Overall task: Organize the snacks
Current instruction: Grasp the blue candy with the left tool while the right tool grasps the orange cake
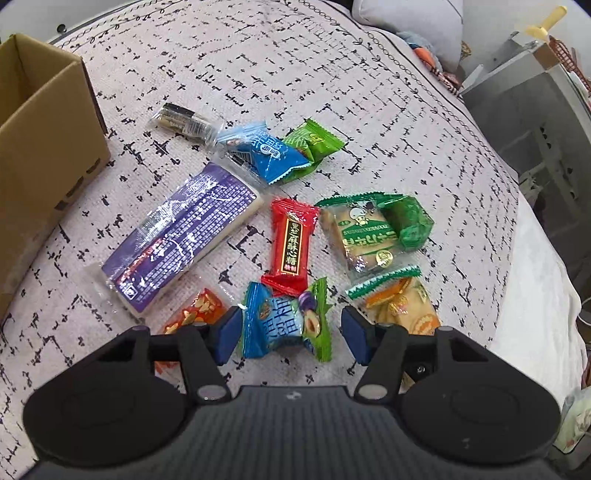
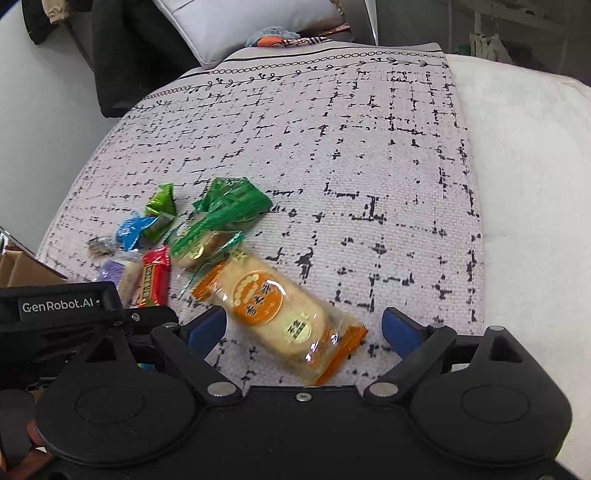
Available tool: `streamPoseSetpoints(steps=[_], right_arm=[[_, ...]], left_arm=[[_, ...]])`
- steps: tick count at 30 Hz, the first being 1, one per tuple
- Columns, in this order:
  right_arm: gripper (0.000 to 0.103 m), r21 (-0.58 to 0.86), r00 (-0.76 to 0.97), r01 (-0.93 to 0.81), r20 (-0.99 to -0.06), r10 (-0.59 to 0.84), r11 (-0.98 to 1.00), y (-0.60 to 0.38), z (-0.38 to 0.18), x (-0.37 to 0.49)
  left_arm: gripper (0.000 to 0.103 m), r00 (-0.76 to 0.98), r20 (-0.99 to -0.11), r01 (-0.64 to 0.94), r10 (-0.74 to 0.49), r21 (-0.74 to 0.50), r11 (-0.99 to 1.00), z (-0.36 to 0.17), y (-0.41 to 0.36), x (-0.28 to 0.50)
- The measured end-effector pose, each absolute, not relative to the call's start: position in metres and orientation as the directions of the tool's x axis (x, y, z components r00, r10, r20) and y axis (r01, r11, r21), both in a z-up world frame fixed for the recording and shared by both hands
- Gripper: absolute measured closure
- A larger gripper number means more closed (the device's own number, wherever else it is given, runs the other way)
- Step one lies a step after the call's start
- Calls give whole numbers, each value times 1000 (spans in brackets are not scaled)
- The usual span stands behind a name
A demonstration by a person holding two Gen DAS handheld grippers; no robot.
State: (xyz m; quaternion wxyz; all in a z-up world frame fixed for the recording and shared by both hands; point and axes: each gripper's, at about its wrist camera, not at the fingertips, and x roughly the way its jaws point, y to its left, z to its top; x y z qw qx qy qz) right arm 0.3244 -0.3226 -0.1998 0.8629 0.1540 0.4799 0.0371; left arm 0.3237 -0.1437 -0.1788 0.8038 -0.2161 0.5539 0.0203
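Note:
Several wrapped snacks lie scattered on a patterned cloth. My left gripper [image 1: 290, 334] is open, its blue pads on either side of a blue-and-green candy [image 1: 286, 323] without pressing it. Just beyond lie a red candy [image 1: 291, 245], a long purple bar [image 1: 181, 236], a green biscuit pack [image 1: 369, 230], a blue packet [image 1: 264, 153] and a small green candy [image 1: 314, 142]. My right gripper [image 2: 301, 330] is open around an orange rice-cracker pack [image 2: 275, 310], which lies slanted between the pads. The left gripper's black body [image 2: 74, 317] shows at the left of the right wrist view.
An open cardboard box [image 1: 44, 140] stands at the left on the cloth. A dark clear-wrapped stick [image 1: 184, 122] lies near it. A grey pillow [image 2: 236, 26] sits at the far end. A white blanket [image 2: 535, 184] covers the right side, past the cloth's edge.

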Motion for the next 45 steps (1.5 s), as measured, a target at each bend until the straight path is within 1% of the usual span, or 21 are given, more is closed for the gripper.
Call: streamPoseSetpoints(steps=[2, 3, 4, 5, 6, 7, 8, 9, 10, 12, 18, 31, 45], right_arm=[[11, 273, 541, 78, -819, 189, 959, -319, -201, 327], [11, 260, 541, 70, -821, 182, 963, -317, -202, 328], [12, 246, 540, 62, -823, 175, 967, -315, -202, 329], [14, 231, 542, 59, -824, 164, 971, -312, -202, 329], [18, 232, 547, 58, -821, 163, 971, -312, -202, 329], [31, 244, 553, 61, -816, 171, 968, -314, -200, 329], [37, 259, 561, 67, -808, 179, 964, -316, -198, 328], [46, 268, 564, 72, -805, 183, 961, -317, -196, 328], [60, 277, 567, 71, -802, 190, 958, -318, -195, 327], [63, 296, 567, 69, -797, 207, 953, -318, -193, 326], [65, 349, 599, 63, -763, 245, 935, -317, -176, 318], [65, 348, 645, 26, -722, 250, 937, -286, -142, 305], [65, 338, 679, -14, -687, 257, 941, -234, -115, 304]], left_arm=[[47, 381, -901, -275, -207, -324, 905, -181, -145, 326], [53, 379, -903, -274, -202, -318, 908, -182, -145, 327], [62, 378, -904, -271, -200, -315, 910, -182, -146, 328], [69, 374, -907, -270, -194, -307, 913, -182, -146, 328], [69, 371, -909, -271, -192, -303, 914, -181, -146, 328], [71, 371, -909, -270, -192, -303, 914, -180, -145, 328], [71, 371, -908, -263, -193, -302, 916, -178, -145, 327], [72, 376, -906, -256, -194, -303, 918, -176, -144, 325], [72, 382, -903, -250, -195, -304, 919, -173, -144, 324], [72, 398, -895, -242, -203, -316, 918, -166, -141, 319], [72, 446, -870, -228, -209, -337, 913, -143, -130, 307], [72, 526, -825, -219, -209, -369, 903, -100, -90, 284], [72, 573, -796, -233, -196, -388, 892, -75, -31, 271]])
